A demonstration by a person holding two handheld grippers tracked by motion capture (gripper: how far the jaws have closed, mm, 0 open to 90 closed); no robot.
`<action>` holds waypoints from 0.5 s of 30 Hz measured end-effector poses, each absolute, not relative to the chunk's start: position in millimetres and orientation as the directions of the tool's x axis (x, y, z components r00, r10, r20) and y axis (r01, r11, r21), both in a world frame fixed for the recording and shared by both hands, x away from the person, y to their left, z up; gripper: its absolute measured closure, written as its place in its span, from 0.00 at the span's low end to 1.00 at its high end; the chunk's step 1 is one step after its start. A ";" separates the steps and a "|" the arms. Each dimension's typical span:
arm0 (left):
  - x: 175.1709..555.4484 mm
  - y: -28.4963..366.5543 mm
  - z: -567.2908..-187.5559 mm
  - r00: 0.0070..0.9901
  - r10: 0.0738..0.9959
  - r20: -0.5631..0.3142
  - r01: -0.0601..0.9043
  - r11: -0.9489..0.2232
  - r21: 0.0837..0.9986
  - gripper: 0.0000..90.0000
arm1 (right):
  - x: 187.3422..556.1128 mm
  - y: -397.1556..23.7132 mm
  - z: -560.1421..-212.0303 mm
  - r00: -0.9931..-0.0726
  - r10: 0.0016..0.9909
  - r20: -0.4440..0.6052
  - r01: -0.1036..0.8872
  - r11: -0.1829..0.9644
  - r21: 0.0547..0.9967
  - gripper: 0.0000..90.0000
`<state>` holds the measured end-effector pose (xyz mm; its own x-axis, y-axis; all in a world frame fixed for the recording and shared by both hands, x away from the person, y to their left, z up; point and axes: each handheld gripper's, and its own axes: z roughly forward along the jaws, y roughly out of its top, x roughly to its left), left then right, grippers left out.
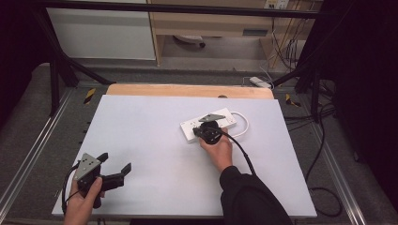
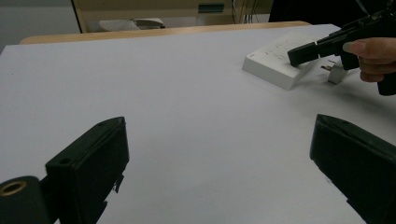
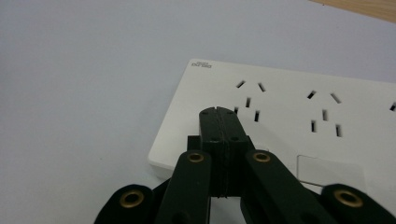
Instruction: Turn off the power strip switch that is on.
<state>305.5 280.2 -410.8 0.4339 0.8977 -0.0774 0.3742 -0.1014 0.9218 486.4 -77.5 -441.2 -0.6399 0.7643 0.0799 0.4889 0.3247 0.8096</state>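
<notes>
A white power strip [image 1: 188, 129] [image 3: 289, 107] [image 2: 273, 65] lies flat right of the middle of the white table [image 1: 155, 154], with several socket holes facing up. My right gripper [image 1: 206, 126] [image 3: 218, 112] is shut with nothing visible between its jaws. Its tip hovers over the strip's near-left corner, just short of the first socket. In the left gripper view the right gripper [image 2: 303, 52] pokes out over the strip's end. My left gripper [image 1: 114, 162] [image 2: 219, 135] is open and empty, low over the table's front-left corner, aimed toward the strip.
The strip's white cable [image 1: 244, 123] loops off its right end. A wooden edge [image 1: 187, 90] runs along the table's far side. Black frame bars [image 1: 56, 70] flank the table, and loose cables [image 1: 324, 187] lie on the floor at the right.
</notes>
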 end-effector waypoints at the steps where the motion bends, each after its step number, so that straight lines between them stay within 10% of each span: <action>1: 305.5 280.2 -410.8 0.434 0.898 -0.078 0.374 -0.101 0.922 0.05 | 485.8 -77.3 -441.4 -0.639 0.765 0.081 0.489 0.323 0.810 1.00; 15: 305.6 279.7 -410.9 0.435 0.898 -0.068 0.371 -0.110 0.922 0.05 | 487.4 -80.8 -434.2 -0.633 0.769 0.087 0.491 0.313 0.813 1.00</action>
<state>305.6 279.7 -410.9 0.4350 0.8979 -0.0683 0.3710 -0.1095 0.9222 487.4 -80.8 -434.2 -0.6334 0.7689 0.0865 0.4906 0.3126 0.8134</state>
